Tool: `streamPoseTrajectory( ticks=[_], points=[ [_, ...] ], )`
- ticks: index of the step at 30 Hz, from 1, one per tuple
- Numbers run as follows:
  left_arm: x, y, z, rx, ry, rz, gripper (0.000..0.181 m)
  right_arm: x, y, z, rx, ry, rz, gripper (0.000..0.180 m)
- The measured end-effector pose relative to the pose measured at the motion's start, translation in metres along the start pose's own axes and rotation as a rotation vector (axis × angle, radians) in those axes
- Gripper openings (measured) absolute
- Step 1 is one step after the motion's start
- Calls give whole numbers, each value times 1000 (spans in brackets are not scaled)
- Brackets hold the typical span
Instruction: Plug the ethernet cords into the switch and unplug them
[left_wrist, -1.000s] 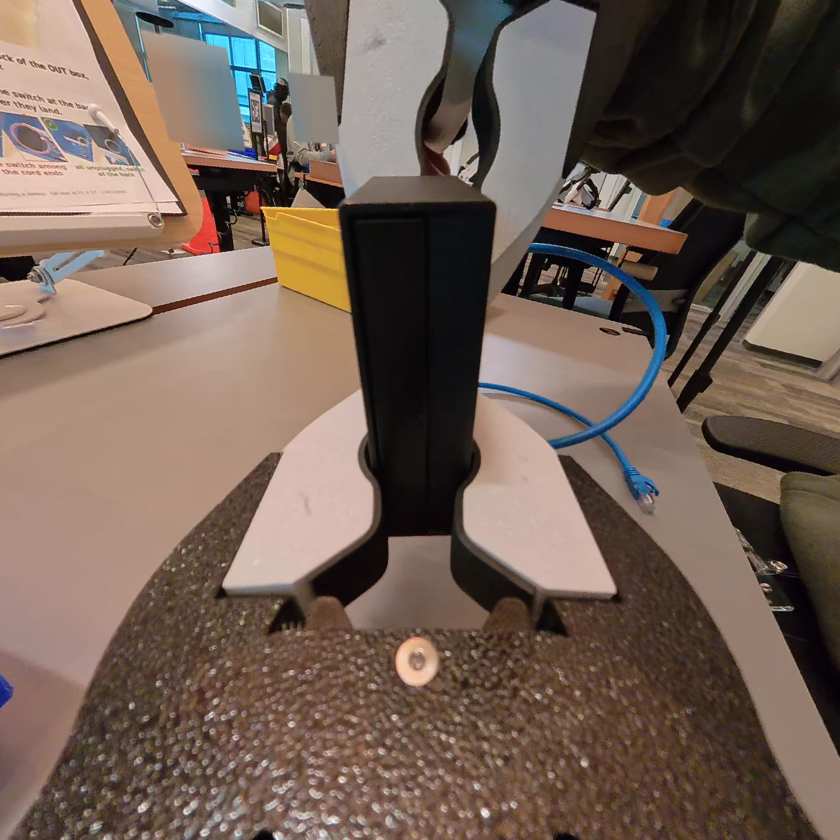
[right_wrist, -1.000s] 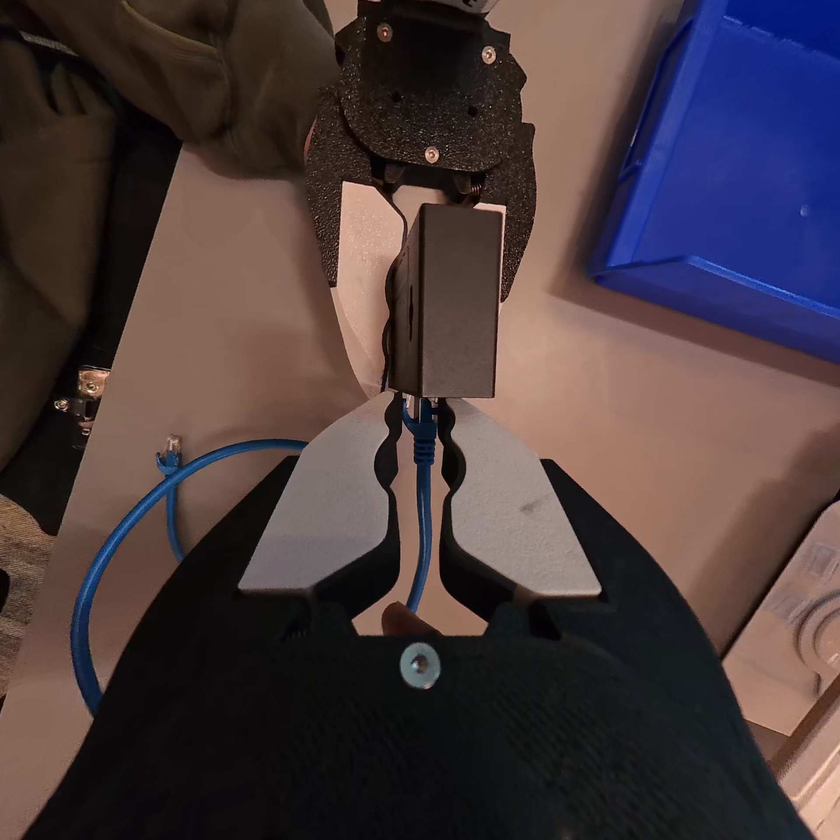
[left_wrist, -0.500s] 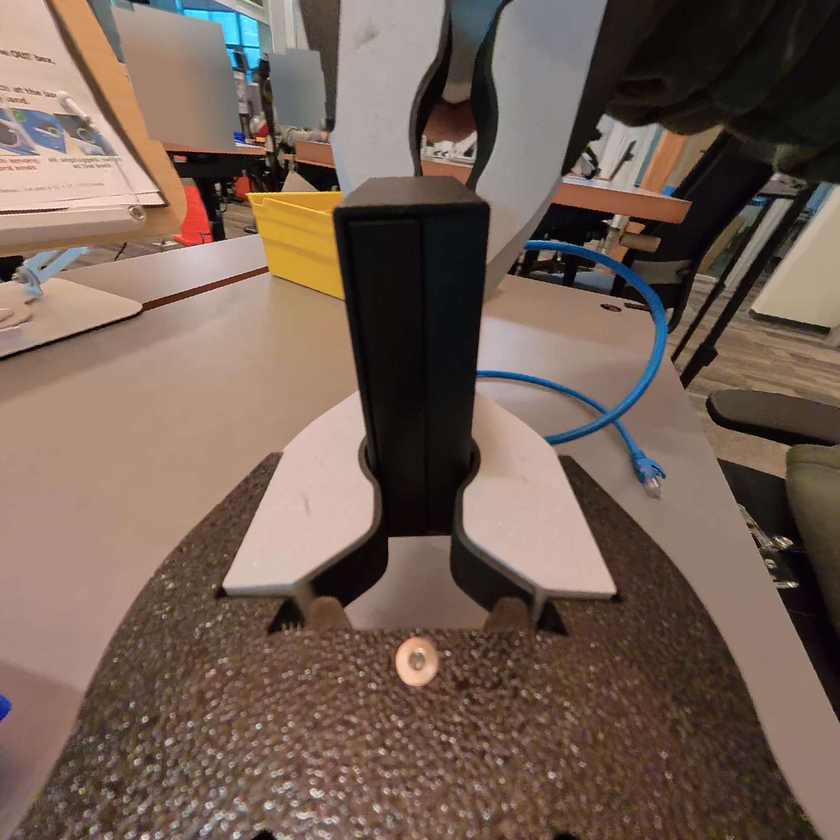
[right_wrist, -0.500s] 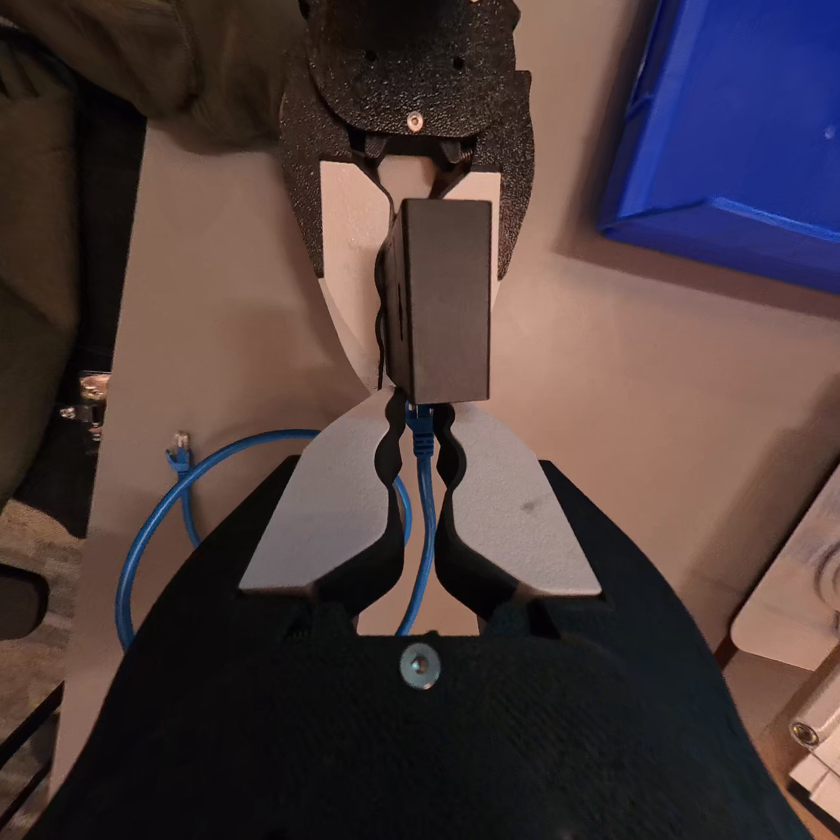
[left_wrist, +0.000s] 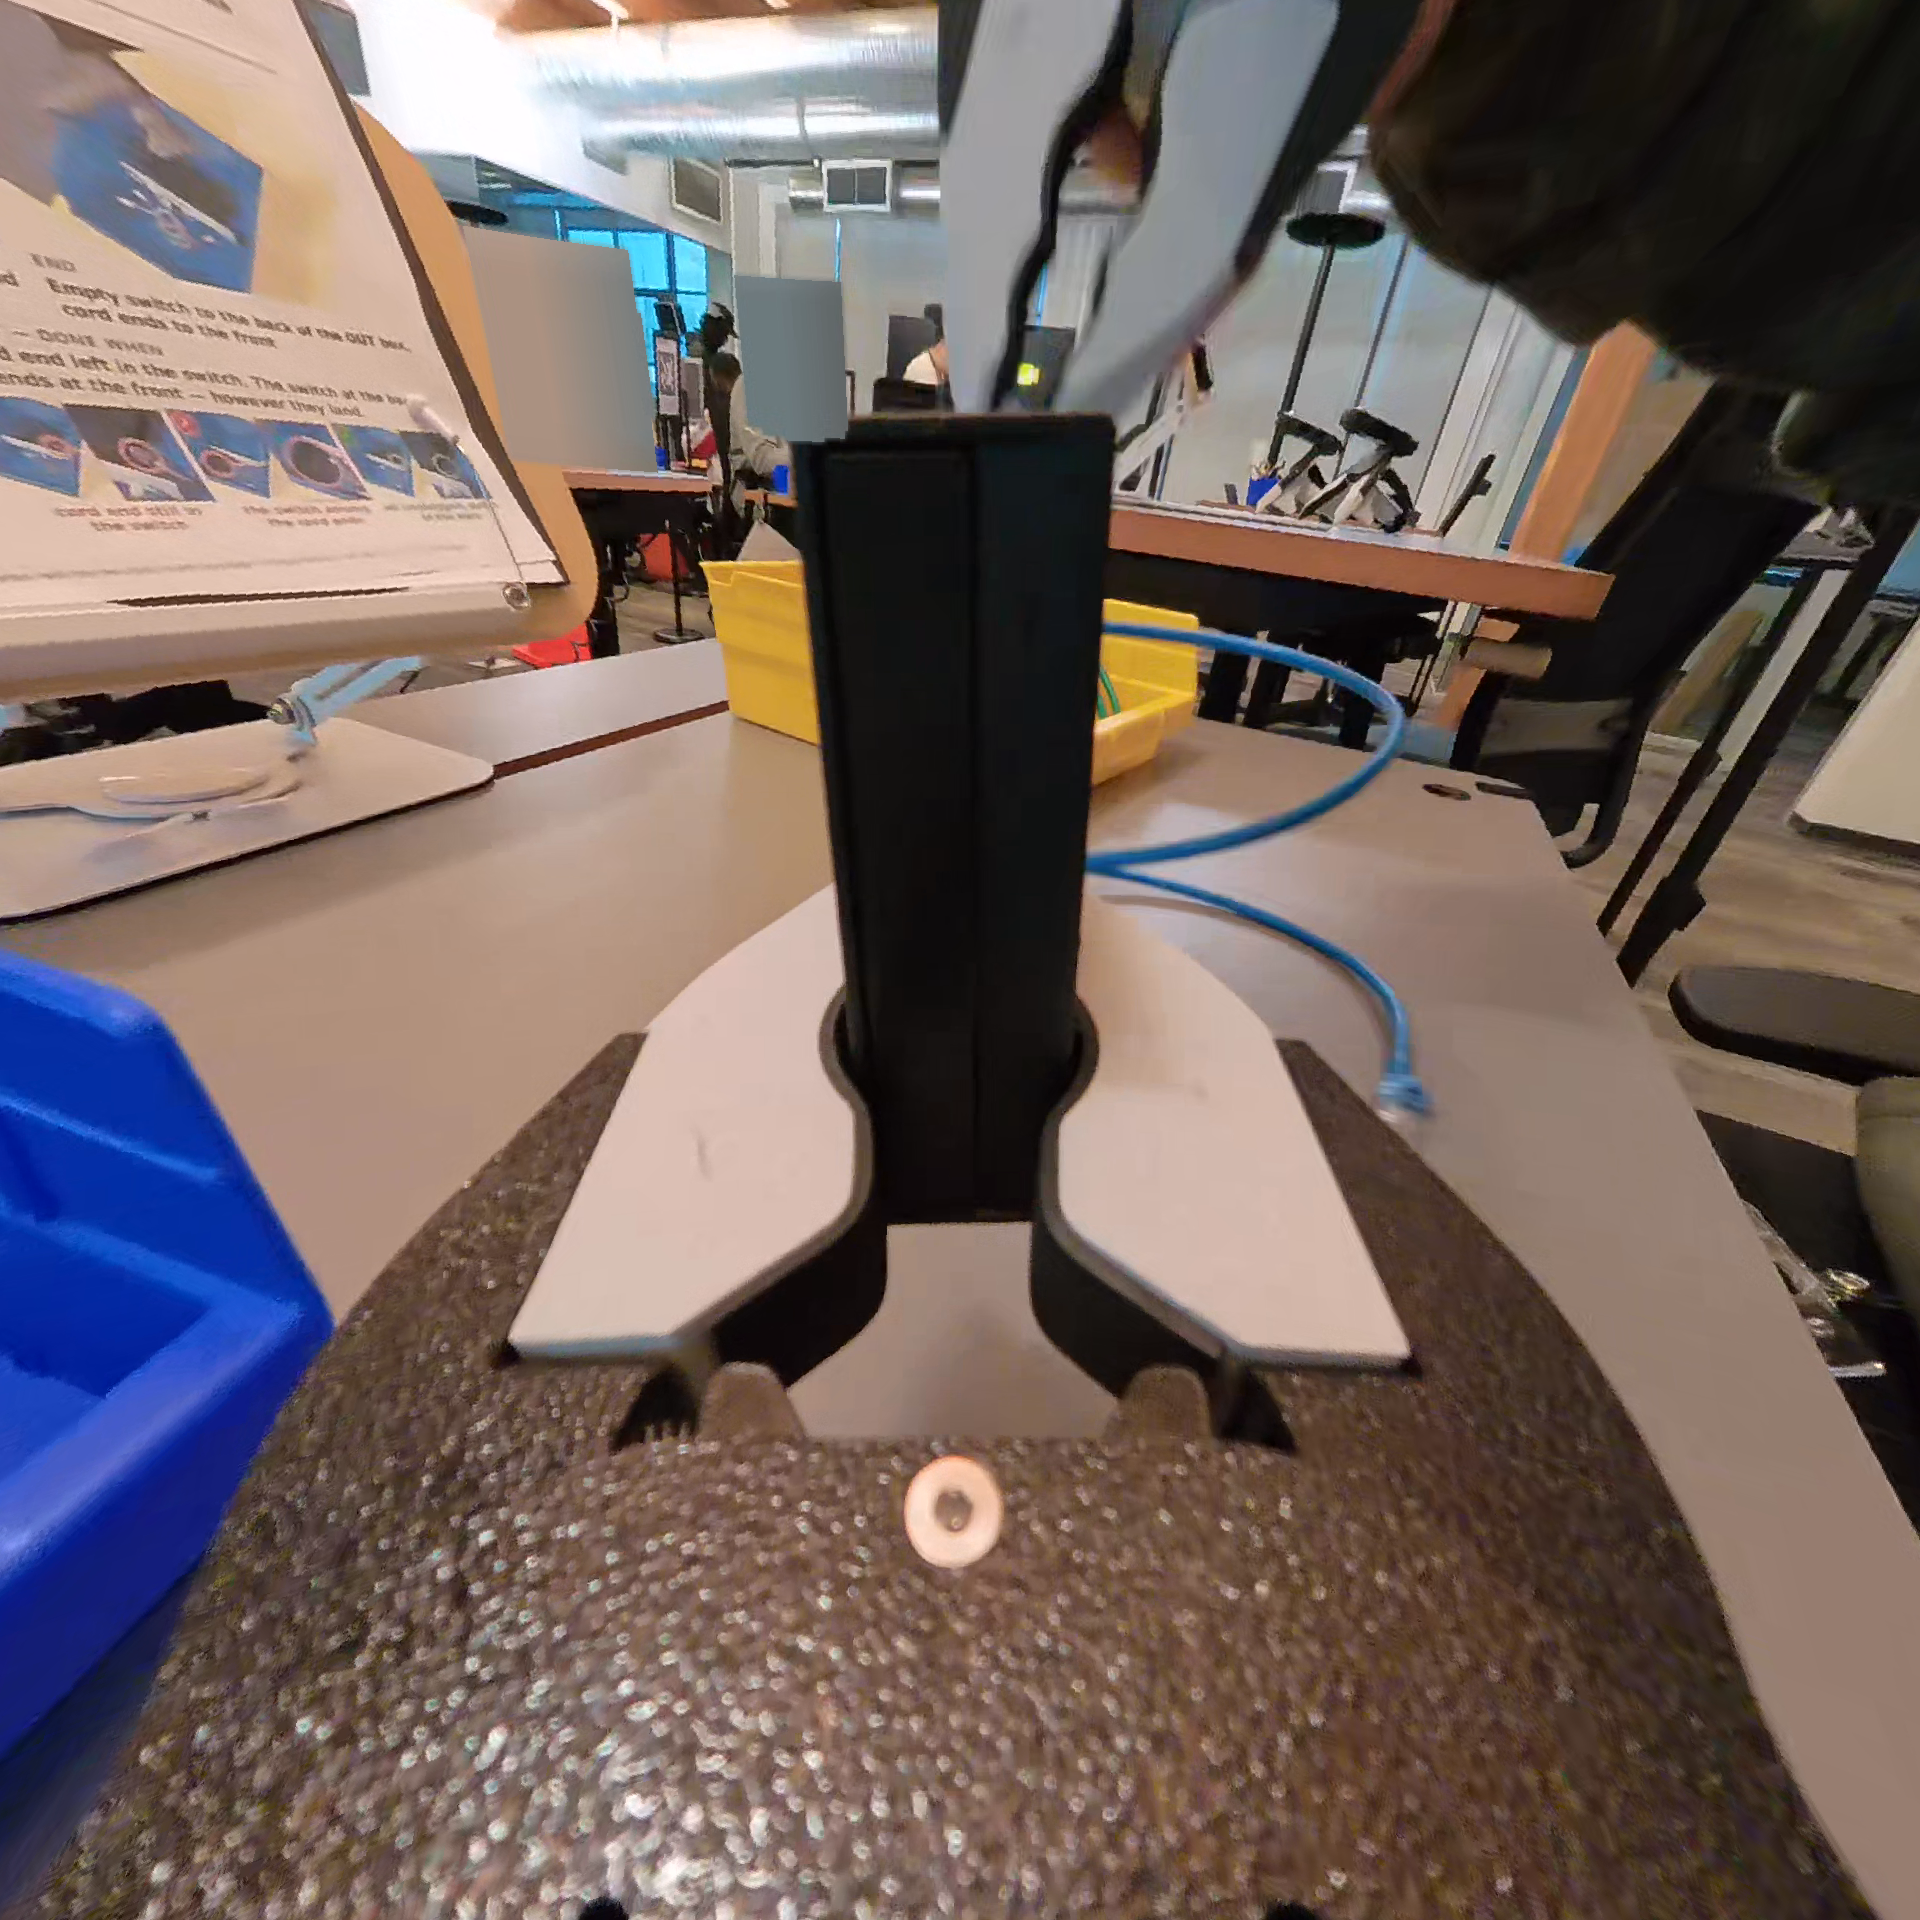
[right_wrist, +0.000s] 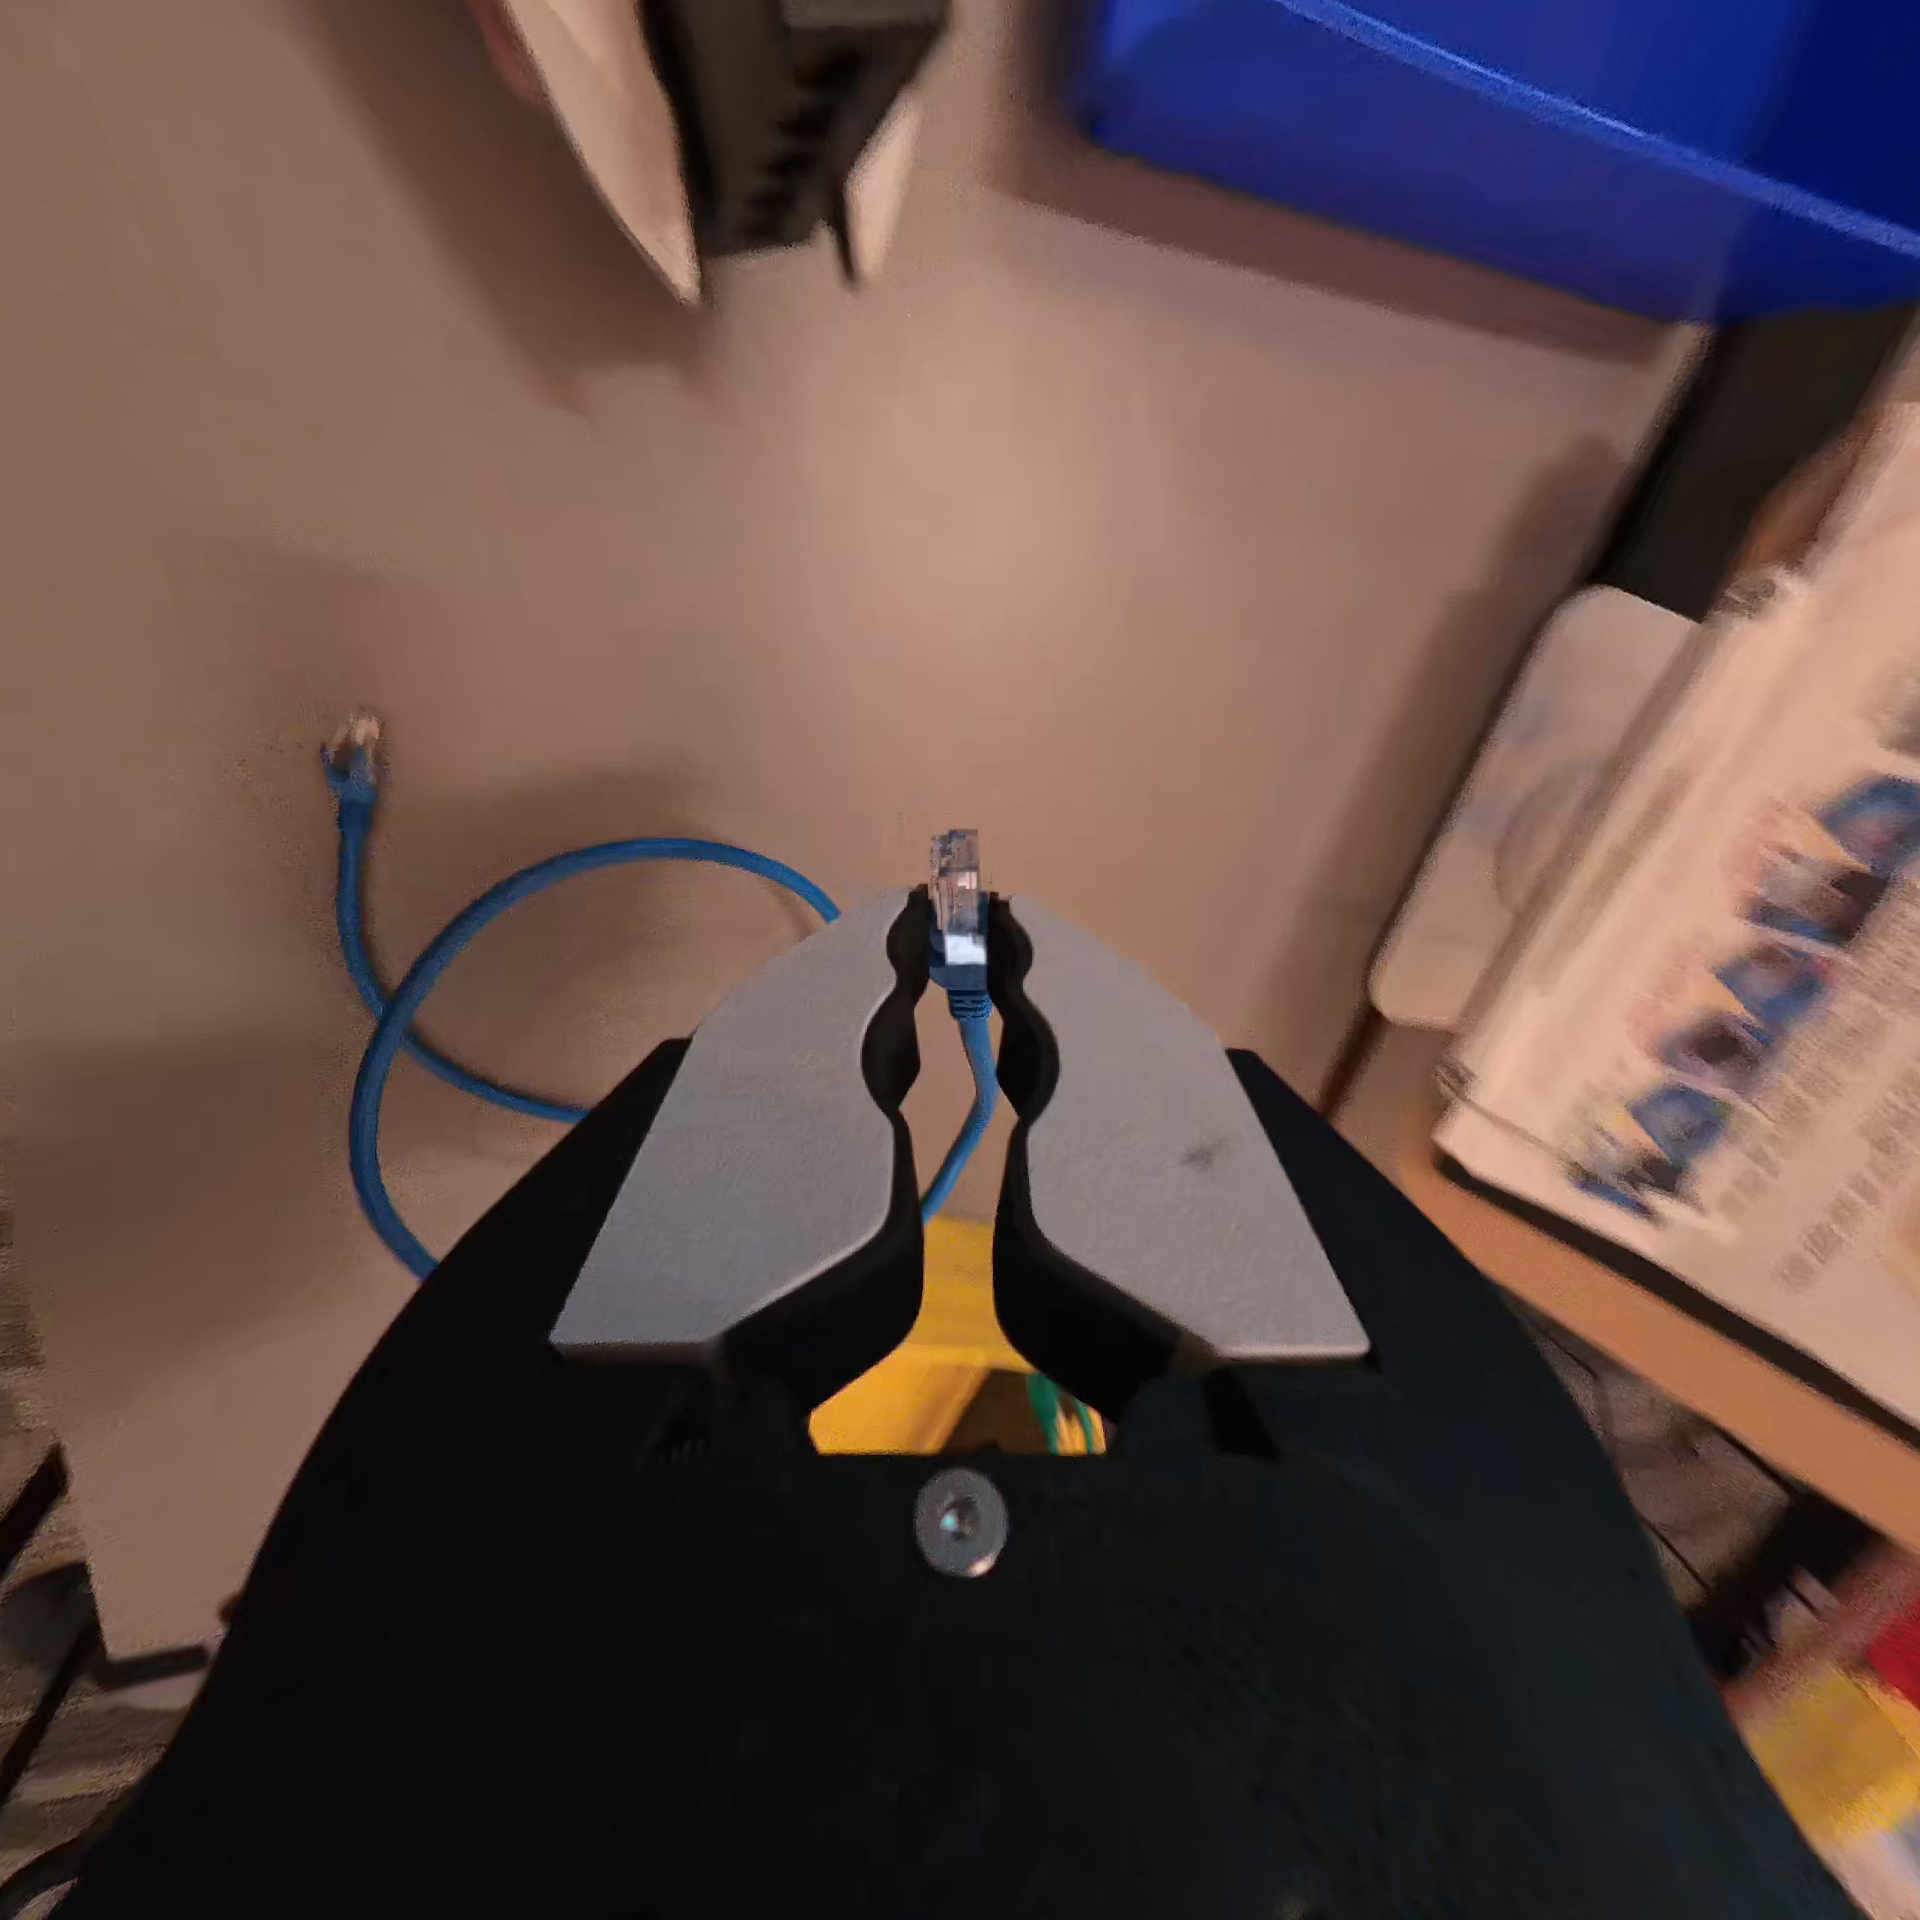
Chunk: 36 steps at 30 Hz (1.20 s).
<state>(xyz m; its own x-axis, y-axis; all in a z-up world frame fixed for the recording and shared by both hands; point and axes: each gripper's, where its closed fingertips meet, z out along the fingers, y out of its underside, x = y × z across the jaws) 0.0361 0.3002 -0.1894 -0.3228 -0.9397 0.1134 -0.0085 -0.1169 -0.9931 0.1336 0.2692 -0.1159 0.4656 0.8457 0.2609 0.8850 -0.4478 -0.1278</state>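
In my left wrist view, my left gripper (left_wrist: 956, 1049) jaws pinch the black switch (left_wrist: 951, 810) upright above the counter (left_wrist: 436, 966).

In my right wrist view, my right gripper (right_wrist: 958, 914) jaws pinch the blue ethernet cord (right_wrist: 961, 935) behind its clear plug, well apart from the switch ahead.
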Motion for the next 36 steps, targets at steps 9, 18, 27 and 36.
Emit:
streamPoseTrajectory(
  ticks=[9, 18, 27, 36],
  points=[
    [0, 1, 0, -2, 14, -28, 29, 61, 126, -187, -92, 420, 268, 11],
    [3, 4, 2, -23, 12, -25, 29, 75, 202, -304, -78, 710, 467, 11],
    [5, 5, 3, -33, 22, -27, 29, 72, 223, -332, -112, 828, 487, 11],
    [7, 3, 1, -16, 34, -33, 29, 71, 278, -242, -199, 688, 570, 11]
  ],
)
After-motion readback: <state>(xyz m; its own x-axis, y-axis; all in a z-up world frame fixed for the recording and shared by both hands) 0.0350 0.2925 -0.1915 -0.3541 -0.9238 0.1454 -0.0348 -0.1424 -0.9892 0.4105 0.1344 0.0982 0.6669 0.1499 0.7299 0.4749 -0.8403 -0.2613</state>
